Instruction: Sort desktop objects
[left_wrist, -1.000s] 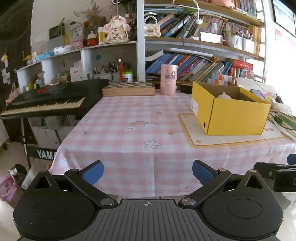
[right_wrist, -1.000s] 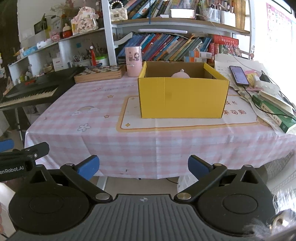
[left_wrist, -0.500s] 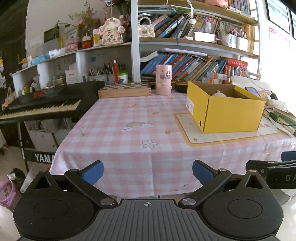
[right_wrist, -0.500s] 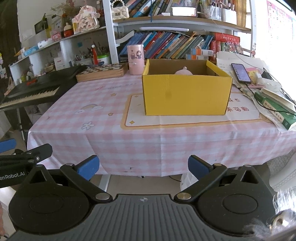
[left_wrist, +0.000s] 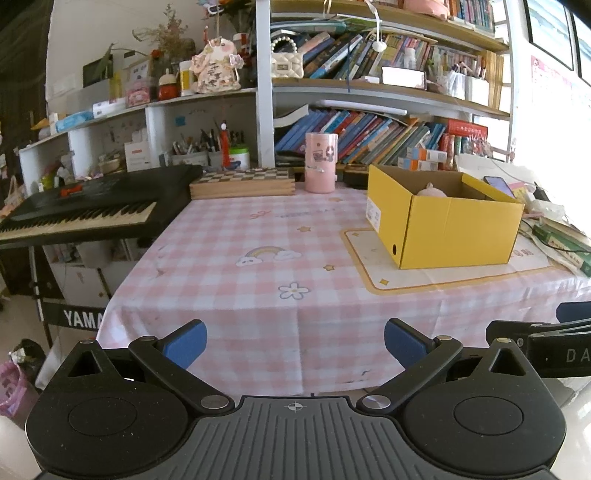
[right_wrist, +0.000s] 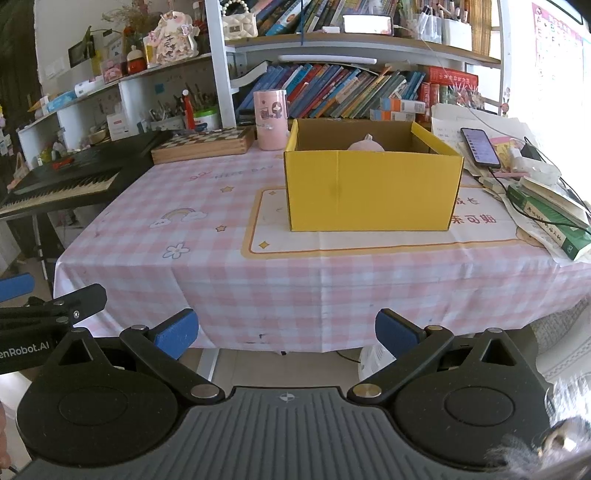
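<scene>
On the keyboard stand (left_wrist: 79, 317) you can read "YAMA", cut off by the tablecloth. The left gripper's (right_wrist: 22, 349) arm shows "enRobot.AI", and the right gripper's (left_wrist: 561, 350) arm shows "DA". The mat's (right_wrist: 476, 218) red characters appear upside down and are not clearly legible.

Black keyboard (left_wrist: 88, 206) left of the table; bookshelf (left_wrist: 369, 133) behind; phone (right_wrist: 479, 146) and green book (right_wrist: 546, 221) at right.

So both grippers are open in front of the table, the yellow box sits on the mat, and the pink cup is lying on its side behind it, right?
Not quite: the pink cup stands upright, as the right wrist view shows. The rest holds: left gripper and right gripper open, yellow box on the mat.
</scene>
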